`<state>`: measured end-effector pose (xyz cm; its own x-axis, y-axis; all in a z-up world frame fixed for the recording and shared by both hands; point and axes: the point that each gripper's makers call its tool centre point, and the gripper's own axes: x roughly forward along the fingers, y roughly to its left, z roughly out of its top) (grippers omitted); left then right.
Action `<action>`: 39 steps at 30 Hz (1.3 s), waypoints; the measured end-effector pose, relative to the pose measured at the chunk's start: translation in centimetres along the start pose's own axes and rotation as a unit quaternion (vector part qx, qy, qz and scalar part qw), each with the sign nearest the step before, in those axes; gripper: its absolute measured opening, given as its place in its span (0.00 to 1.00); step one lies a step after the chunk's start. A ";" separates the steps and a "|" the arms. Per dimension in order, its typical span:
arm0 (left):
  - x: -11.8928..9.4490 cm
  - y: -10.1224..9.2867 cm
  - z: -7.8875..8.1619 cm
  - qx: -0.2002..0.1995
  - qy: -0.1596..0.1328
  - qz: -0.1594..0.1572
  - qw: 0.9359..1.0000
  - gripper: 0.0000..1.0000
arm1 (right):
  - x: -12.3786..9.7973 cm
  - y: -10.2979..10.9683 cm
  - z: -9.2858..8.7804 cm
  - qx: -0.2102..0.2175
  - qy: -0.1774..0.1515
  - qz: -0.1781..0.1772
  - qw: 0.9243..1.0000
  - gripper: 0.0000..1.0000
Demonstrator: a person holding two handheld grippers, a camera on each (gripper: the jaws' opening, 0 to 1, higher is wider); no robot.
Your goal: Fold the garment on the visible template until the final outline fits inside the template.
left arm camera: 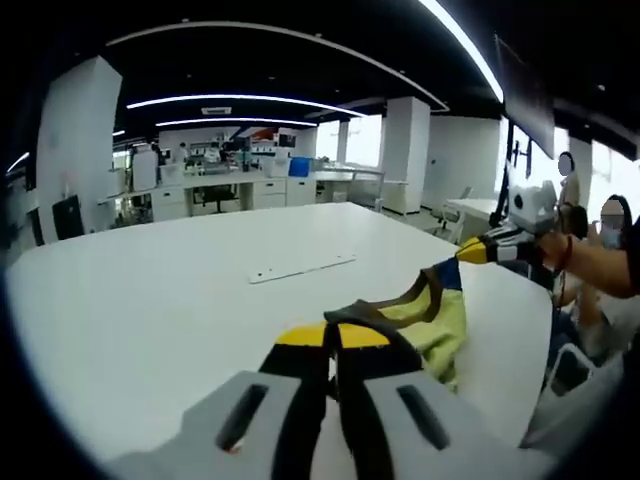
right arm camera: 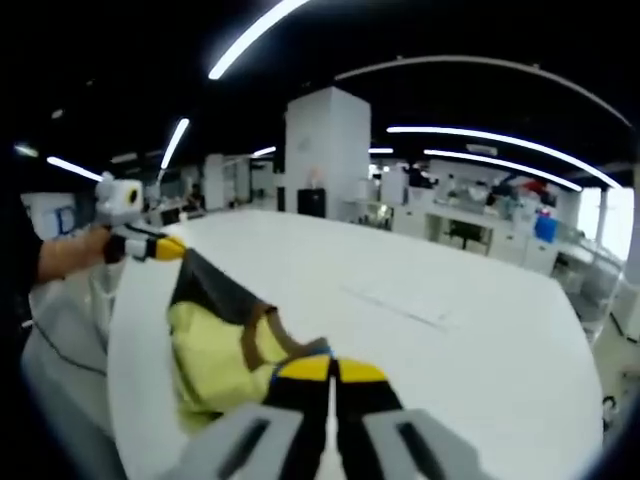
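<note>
- One garment [left arm camera: 430,320], yellow-green with dark brown and blue trim, hangs stretched between the two grippers above the near edge of a white table [left arm camera: 150,300]; in the right gripper view the garment [right arm camera: 215,350] sags in folds just over the table [right arm camera: 480,370] edge.
- Left gripper [left arm camera: 333,338]: its yellow-tipped jaws are pressed together on a dark band of the garment's edge, the cloth running out from the tips toward the right.
- Right gripper [right arm camera: 331,372]: its jaws are likewise clenched on the garment, pinching a blue and brown trimmed corner at the tips.
- Each gripper appears in the other's view: the right gripper [left arm camera: 478,250] holds the far corner of the cloth at the right of the left gripper view, a hand [left arm camera: 585,262] behind it; the left gripper [right arm camera: 160,247] holds the dark upper corner at the left of the right gripper view.
- A thin flat white strip [left arm camera: 300,268] lies on the table well beyond the garment; the same strip [right arm camera: 395,305] is faint in the right gripper view.
- Beyond the table stand white desks [left arm camera: 230,188], a white pillar [right arm camera: 325,150] and long ceiling lights [left arm camera: 240,100].
</note>
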<state>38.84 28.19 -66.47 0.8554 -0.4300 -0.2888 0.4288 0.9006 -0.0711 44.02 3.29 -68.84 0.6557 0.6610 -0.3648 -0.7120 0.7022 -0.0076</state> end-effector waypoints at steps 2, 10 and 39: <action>0.6 1.5 -0.1 0.018 0.012 0.024 0.999 0.00 | 0.6 -0.8 0.6 0.017 -0.009 -0.009 1.000 0.00; 4.1 5.5 0.2 -0.023 -0.003 0.052 0.998 0.00 | 4.2 -4.2 1.2 0.061 -0.020 -0.061 0.996 0.00; 13.7 13.8 -9.1 -0.071 0.101 0.113 0.986 0.00 | 16.4 -9.7 -6.2 0.120 0.063 -0.138 0.981 0.00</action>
<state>53.88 35.32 -80.11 0.8428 -0.2080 -0.4965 0.1757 0.9781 -0.1115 60.12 5.67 -80.49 0.7679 0.4099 -0.4922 -0.4222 0.9018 0.0922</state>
